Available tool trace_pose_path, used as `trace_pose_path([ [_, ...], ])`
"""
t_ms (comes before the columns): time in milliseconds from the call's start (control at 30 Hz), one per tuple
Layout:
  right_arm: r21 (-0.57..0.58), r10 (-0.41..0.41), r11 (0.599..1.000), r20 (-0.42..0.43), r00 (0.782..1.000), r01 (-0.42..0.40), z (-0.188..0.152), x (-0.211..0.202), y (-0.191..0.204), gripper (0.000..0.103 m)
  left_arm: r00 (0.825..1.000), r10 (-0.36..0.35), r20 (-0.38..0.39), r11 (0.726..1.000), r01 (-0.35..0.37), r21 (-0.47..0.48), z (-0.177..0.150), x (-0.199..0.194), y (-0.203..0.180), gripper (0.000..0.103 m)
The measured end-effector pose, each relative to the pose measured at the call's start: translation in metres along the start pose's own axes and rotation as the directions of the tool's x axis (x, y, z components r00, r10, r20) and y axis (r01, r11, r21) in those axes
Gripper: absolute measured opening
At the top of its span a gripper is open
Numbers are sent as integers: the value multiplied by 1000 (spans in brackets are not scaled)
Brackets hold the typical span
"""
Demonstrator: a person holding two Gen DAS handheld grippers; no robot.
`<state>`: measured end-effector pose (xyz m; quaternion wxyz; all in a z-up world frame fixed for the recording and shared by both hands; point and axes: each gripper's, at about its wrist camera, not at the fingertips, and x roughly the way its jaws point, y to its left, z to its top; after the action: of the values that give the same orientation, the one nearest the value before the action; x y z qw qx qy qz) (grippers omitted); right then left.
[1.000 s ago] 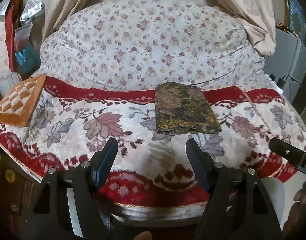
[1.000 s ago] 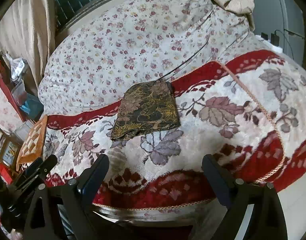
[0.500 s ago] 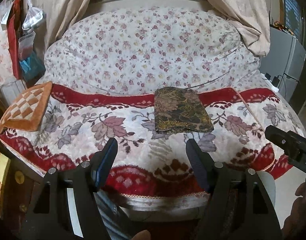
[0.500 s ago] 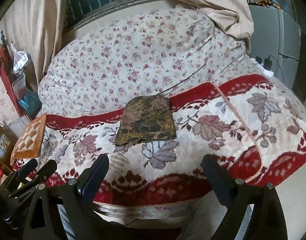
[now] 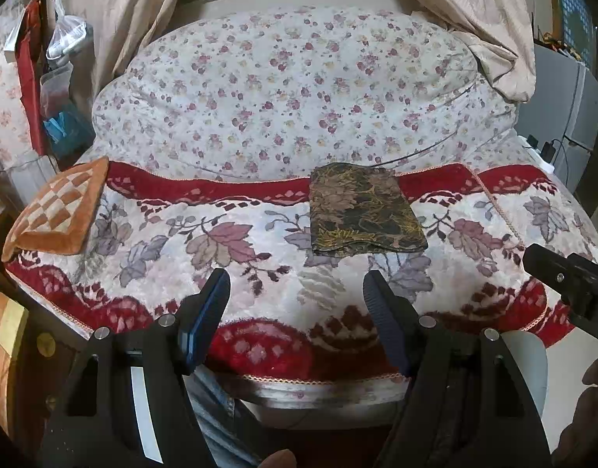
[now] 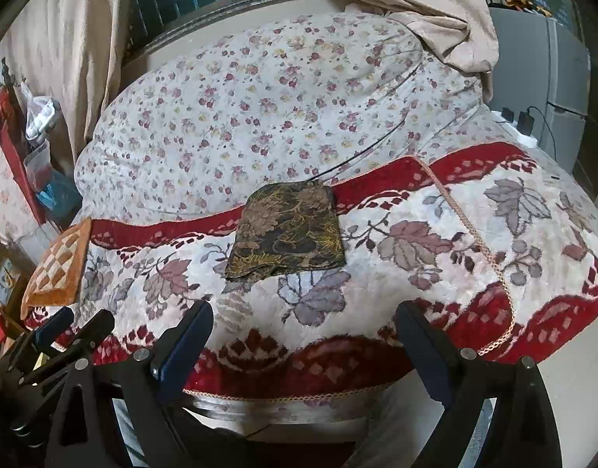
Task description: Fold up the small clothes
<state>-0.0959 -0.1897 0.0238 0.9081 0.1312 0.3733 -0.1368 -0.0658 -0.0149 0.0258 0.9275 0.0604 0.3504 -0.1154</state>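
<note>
A dark cloth with a gold floral pattern (image 5: 363, 210) (image 6: 289, 236) lies folded into a flat rectangle on the red and white leaf-patterned blanket (image 5: 228, 241) (image 6: 416, 241). My left gripper (image 5: 297, 288) hovers open above the blanket's front edge, well short of the cloth, with nothing between its fingers. My right gripper (image 6: 302, 323) is also open and empty, over the same front edge. Part of the right gripper (image 5: 572, 280) shows at the right edge of the left wrist view. The left gripper (image 6: 68, 327) shows at the lower left of the right wrist view.
A bed with a floral sheet (image 5: 291, 93) rises behind the blanket. An orange checked cushion (image 5: 57, 210) (image 6: 59, 269) lies at the blanket's left end. Beige curtains (image 5: 474, 19) hang behind, grey cabinets (image 6: 564, 78) stand right, and hanging bags (image 5: 61, 70) clutter the left.
Both grippers have drawn back and upward from the bed, so the folded cloth and blanket look smaller and farther away. The cloth has not moved; both grippers stay open.
</note>
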Motion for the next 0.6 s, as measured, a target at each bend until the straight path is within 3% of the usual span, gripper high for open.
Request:
trace_pose_path([
  [600,0,-8,1000,-2,1000,8,-3,2,6,93,1000,-7,1,1000,7,2,2,2,3,71],
])
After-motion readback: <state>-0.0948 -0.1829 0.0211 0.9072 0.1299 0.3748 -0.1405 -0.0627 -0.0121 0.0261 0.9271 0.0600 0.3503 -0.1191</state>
